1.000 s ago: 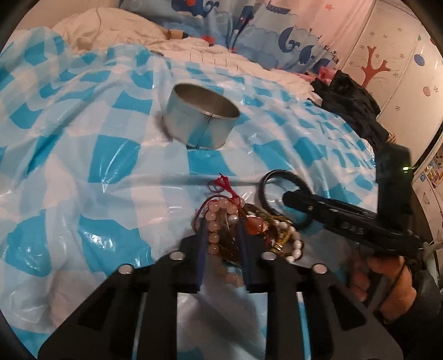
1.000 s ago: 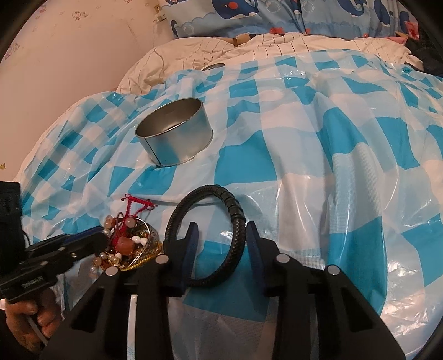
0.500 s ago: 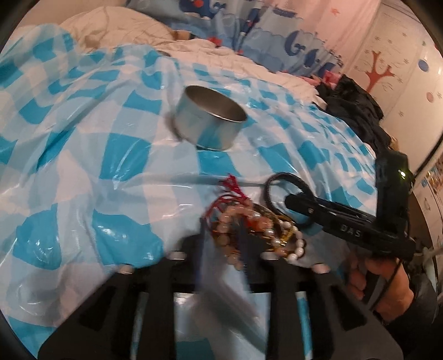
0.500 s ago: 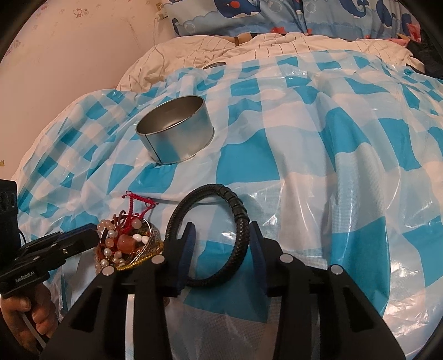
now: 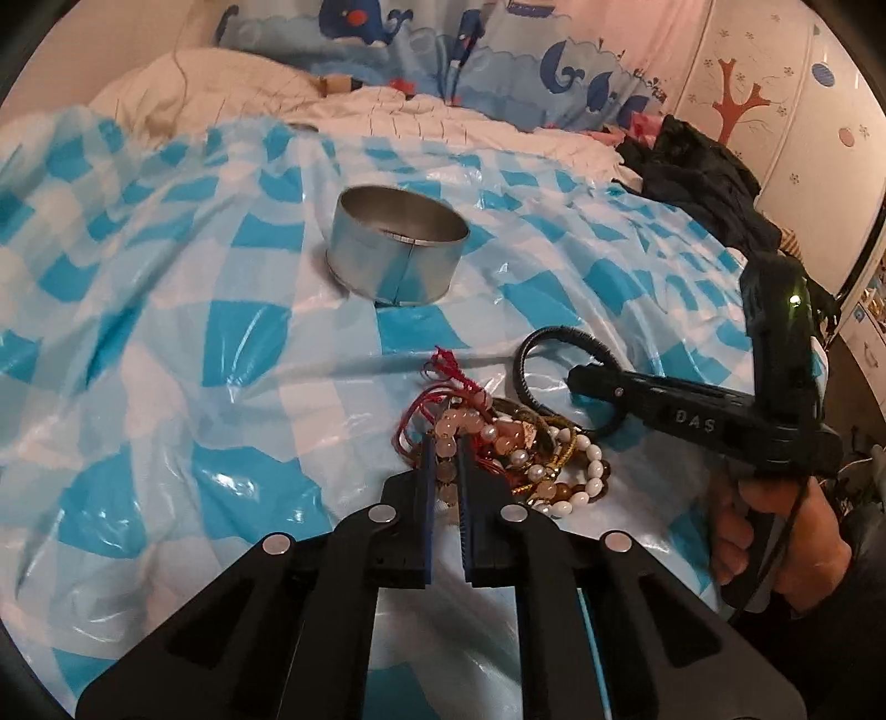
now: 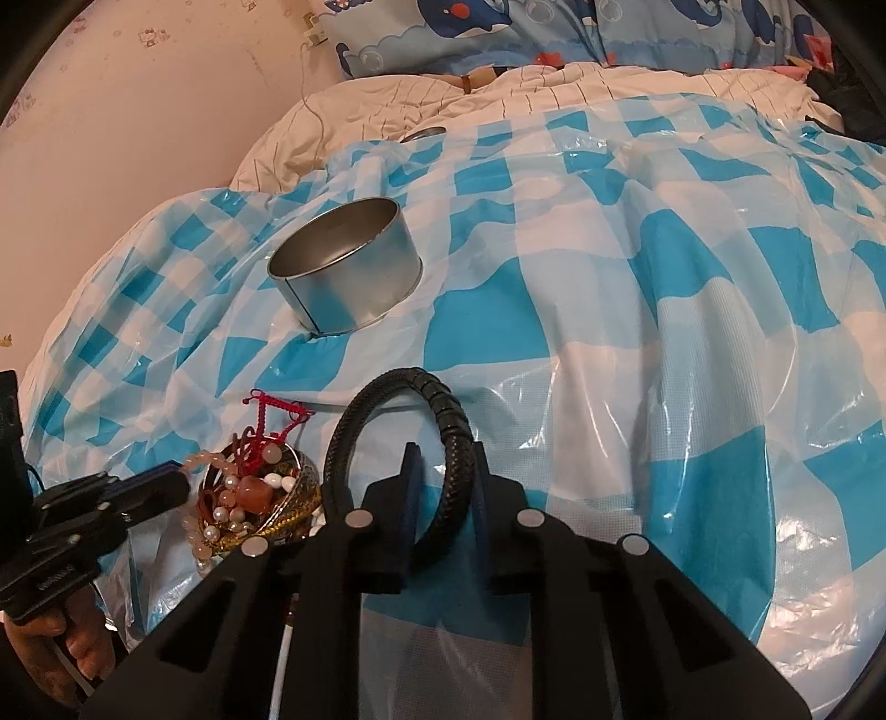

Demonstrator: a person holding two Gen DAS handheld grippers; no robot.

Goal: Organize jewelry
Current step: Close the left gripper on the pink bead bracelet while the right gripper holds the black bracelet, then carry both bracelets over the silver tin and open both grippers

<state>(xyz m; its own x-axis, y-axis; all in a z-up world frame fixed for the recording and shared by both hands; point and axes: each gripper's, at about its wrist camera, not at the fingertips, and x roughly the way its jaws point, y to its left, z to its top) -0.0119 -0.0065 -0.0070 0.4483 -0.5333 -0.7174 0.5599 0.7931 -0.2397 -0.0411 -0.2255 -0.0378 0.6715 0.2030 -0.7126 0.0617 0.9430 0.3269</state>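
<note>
A tangle of bead bracelets [image 5: 531, 459] with red cord lies on the blue-checked plastic sheet [image 5: 166, 332]. My left gripper [image 5: 446, 443] is at its left edge, jaws closing and pinching a pink bead strand [image 5: 448, 423]. Right of the pile lies a black braided bracelet [image 6: 443, 404]. My right gripper [image 6: 444, 451] straddles its right side. Its jaws are closing, and a sliver of gap shows beside the cord. An open round metal tin [image 5: 396, 257], nothing visible inside, stands farther back, also visible as the tin [image 6: 346, 271].
A person's hand [image 5: 775, 531] holds the right gripper's handle. Black clothing [image 5: 703, 166] lies at the far right of the bed. A white quilt and a whale-print pillow [image 6: 498, 22] sit behind the sheet, with a wall to the left.
My left jaws spread and came together again on the pink beads. My right jaws narrowed around the black bracelet's cord. Neither hand moved far.
</note>
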